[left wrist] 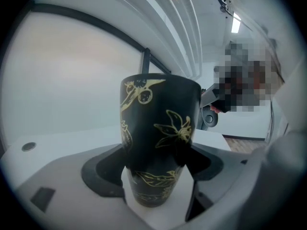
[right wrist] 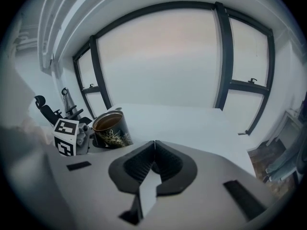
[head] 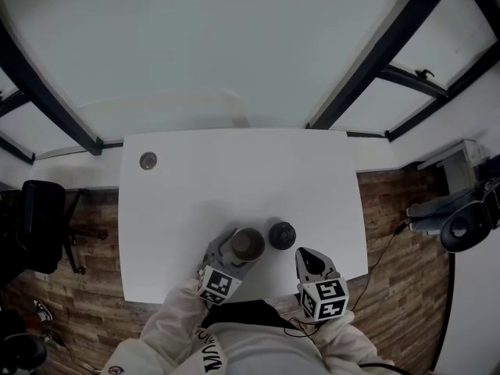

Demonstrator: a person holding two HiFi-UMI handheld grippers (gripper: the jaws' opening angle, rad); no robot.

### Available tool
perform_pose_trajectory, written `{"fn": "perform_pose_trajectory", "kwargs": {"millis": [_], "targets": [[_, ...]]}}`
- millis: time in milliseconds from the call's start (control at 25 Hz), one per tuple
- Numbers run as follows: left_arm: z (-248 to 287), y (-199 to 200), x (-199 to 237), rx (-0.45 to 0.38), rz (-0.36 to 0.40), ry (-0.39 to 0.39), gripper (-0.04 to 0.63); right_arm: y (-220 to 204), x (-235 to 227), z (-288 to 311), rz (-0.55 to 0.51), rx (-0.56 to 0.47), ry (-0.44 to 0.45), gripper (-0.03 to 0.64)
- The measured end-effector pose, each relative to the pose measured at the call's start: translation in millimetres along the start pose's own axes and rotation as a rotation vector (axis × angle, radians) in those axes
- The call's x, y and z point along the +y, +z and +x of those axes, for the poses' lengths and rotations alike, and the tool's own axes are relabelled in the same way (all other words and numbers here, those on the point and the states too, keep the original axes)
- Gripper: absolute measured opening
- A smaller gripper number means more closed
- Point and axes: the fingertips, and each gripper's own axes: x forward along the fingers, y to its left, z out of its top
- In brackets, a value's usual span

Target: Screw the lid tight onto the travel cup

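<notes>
Nearest: left tool (left wrist: 158,164) is closed on the cup (left wrist: 158,123). Both pads lie against its lower wall, one on each side, so I read this as a grip. The cup stands upright on the worktop (head: 234,170) near the front edge. Its long axis is vertical and its mouth is open, with no lid on it.

Right tool (right wrist: 154,145) is clenched, its pads meeting with nothing between them. It points forward and down at the worktop, to the right of the cup.

Lid (head: 282,234) is dark and round, and lies flat on the worktop just right of the cup; the head view shows a narrow gap between the two. It sits just ahead of the right tool's tip and slightly to its left. The right gripper view does not show it — probably below the jaws.

Judgement: the right hand is much the nearer to the lid, and the left is taken up steadying the cup. The right tool must release before it can take the lid. The carry would then be short — leftward and up over the rim.

Farther off: a small round fitting (head: 148,160) at the worktop's far left corner, then windows.
</notes>
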Motion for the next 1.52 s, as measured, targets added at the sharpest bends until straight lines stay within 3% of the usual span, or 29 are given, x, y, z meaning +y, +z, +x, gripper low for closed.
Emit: {"fn": "perform_pose_trajectory", "kwargs": {"millis": [240,400,640,800,1120,1520], "targets": [[0,1,-1,-0.006,0.001,-0.004,0.393,-23,-12,31,-0.053,0.155,0.053,0.031],[0,0,0,-0.005,-0.003,-0.007,0.393,-39,-16,59,-0.094,0.277,0.117,0.206],[0,1,0,-0.006,-0.003,-0.008,0.393,-51,-8,96,-0.219,0.406,0.191,0.319],[0,1,-1,-0.014,-0.005,-0.005,0.393,-60,-3,115,-0.263,0.480,0.215,0.358],[-2,0,-1,-0.020,-0.005,-0.007,0.393,-76,-3,134,-0.340,0.561,0.198,0.371],[-2,-1,1,-0.020,-0.011,-0.007,0.393,-81,-3,141,-0.356,0.606,0.186,0.376]]}}
